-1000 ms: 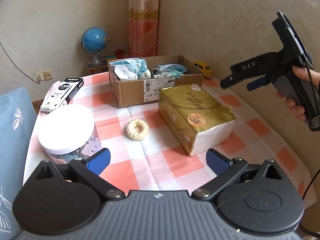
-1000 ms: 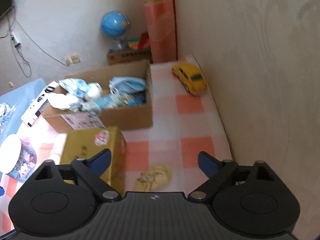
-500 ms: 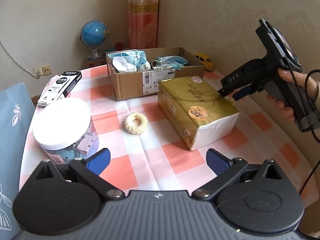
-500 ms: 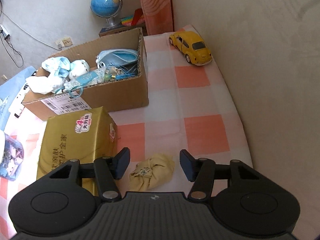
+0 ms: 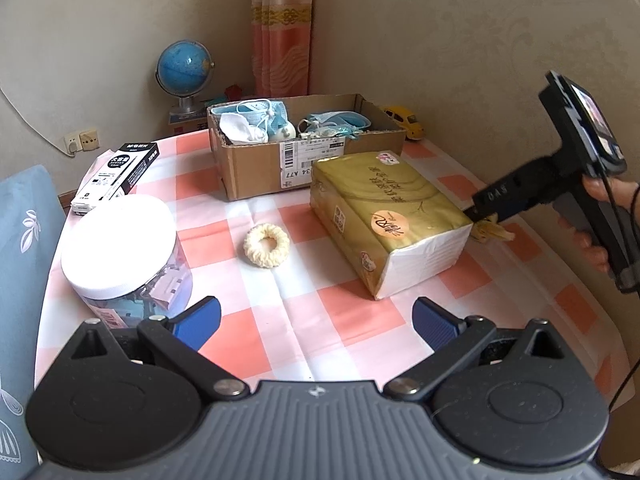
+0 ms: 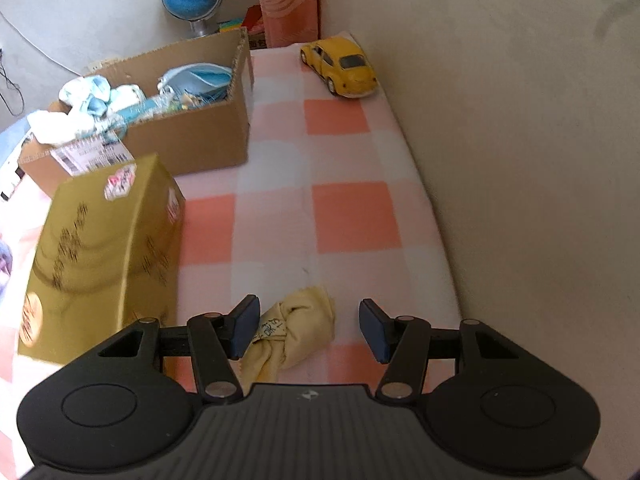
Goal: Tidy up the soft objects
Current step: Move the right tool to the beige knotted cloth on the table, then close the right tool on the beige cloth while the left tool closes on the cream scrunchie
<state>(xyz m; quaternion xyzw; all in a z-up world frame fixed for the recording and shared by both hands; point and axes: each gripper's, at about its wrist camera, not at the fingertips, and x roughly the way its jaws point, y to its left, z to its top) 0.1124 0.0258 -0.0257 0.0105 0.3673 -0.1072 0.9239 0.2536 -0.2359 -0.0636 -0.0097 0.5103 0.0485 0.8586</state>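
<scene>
A knotted yellow cloth (image 6: 296, 330) lies on the checked tablecloth beside the gold tissue pack (image 6: 100, 248). My right gripper (image 6: 308, 326) is open and straddles the cloth, its left pad touching it. The cloth also peeks out behind the pack in the left wrist view (image 5: 490, 232), under the right gripper (image 5: 486, 212). A cardboard box (image 5: 256, 164) holding blue and white soft items stands at the back. A cream fuzzy ring (image 5: 266, 246) lies mid-table. My left gripper (image 5: 316, 320) is open and empty above the table's near edge.
A clear jar with a white lid (image 5: 124, 248) stands at the left, a black-and-white box (image 5: 116, 178) behind it. A yellow toy car (image 6: 340, 67) sits by the wall. A globe (image 5: 184, 70) stands beyond the table. The wall runs close along the right.
My right gripper has come down toward the table and now straddles the yellow cloth, jaws narrower than a second ago. The left gripper has risen slightly and stays open.
</scene>
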